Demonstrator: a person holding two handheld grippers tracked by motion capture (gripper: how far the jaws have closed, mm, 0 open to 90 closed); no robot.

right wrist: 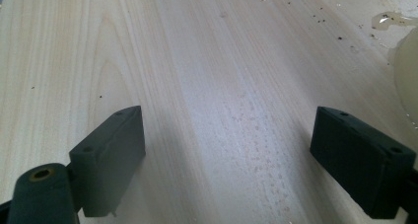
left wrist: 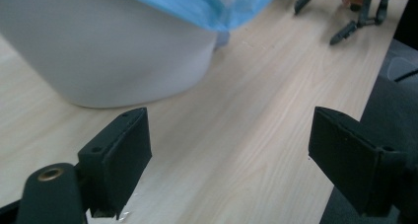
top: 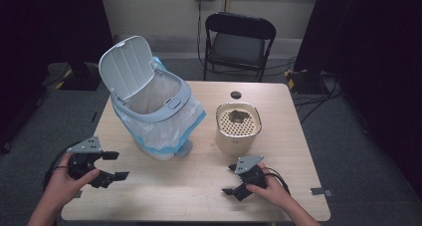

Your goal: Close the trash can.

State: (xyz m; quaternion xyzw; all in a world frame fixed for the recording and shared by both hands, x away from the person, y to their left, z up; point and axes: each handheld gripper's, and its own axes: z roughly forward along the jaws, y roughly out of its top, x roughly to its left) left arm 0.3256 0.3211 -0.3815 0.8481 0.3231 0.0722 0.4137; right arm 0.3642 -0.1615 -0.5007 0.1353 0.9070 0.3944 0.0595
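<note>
Both claws, left and right, sit apart and empty, bin just ahead of the left, food-scrap strainer beyond the right, so dumping looks barely started.

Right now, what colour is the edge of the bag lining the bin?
Light blue: the bag's edge is folded down over the white bin, clearest in the high view.

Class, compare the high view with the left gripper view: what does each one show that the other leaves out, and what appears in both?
High view alone: the bin's raised lid, the cream container with a perforated top, and the folding chair.
Left gripper view alone: a close look between the left gripper and its open, empty jaws.
Shared: the white bin with its blue-edged liner, the wooden table, and the right gripper.
</note>
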